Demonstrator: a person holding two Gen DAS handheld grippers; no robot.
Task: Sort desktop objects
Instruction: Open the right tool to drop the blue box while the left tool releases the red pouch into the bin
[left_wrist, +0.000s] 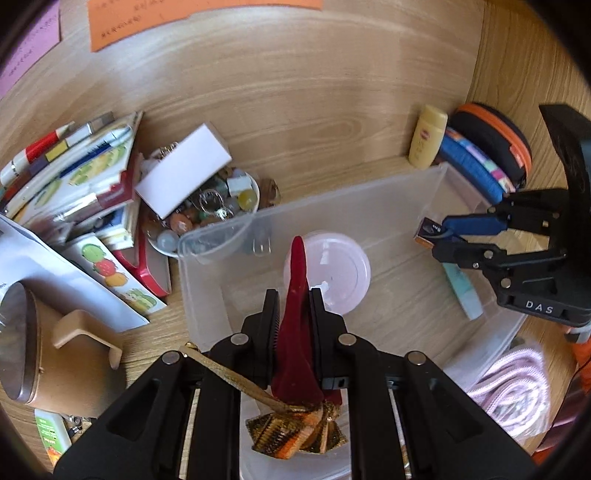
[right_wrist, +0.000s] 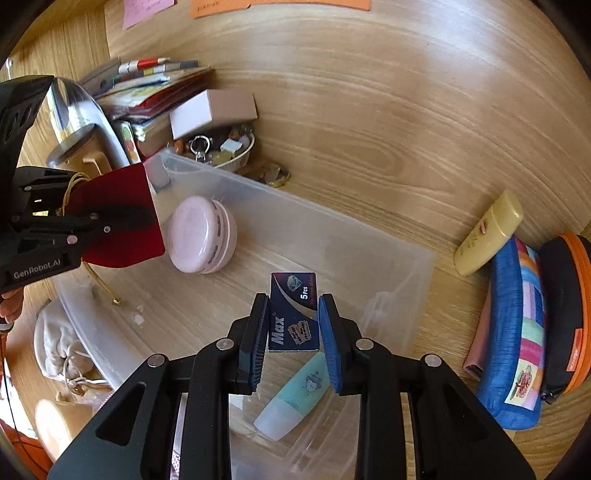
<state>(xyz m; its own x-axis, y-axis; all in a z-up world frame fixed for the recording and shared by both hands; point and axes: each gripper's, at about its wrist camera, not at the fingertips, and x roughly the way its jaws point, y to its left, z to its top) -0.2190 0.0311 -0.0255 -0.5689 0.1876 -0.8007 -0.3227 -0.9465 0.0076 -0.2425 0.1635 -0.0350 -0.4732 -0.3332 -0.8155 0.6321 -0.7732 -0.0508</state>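
**Both grippers loaded over the clear bin**

We find the left gripper (left_wrist: 293, 314) clamped on a dark red velvet pouch (left_wrist: 295, 332), which stands edge-on between the pads; its gold drawstring (left_wrist: 229, 373) and gold bow (left_wrist: 295, 432) hang below the jaws. From the right wrist view the same pouch (right_wrist: 122, 218) shows as a flat red panel held above the left end of the clear plastic bin (right_wrist: 406, 273).

The right gripper (right_wrist: 293, 325) grips a dark blue razor-blade pack (right_wrist: 293, 314), marked "Max" and "5 Pcs", between blue pads, above the bin's right end.

Inside the bin, on its floor: a pink round case (right_wrist: 201, 236) toward the left-rear corner, and a mint-green tube (right_wrist: 295, 395) at the right end, approx. below the right gripper.

Outside the bin, on the wooden table (left_wrist: 314, 92): a bowl of trinkets (left_wrist: 207, 214) w/ a white box (left_wrist: 184, 173) on top, against the bin's rear-left corner; a book stack (left_wrist: 74, 177) left of that; a yellow bottle (right_wrist: 487, 232), a blue pouch (right_wrist: 513, 332) and a black-orange zip case (right_wrist: 565, 314) off the bin's right end.
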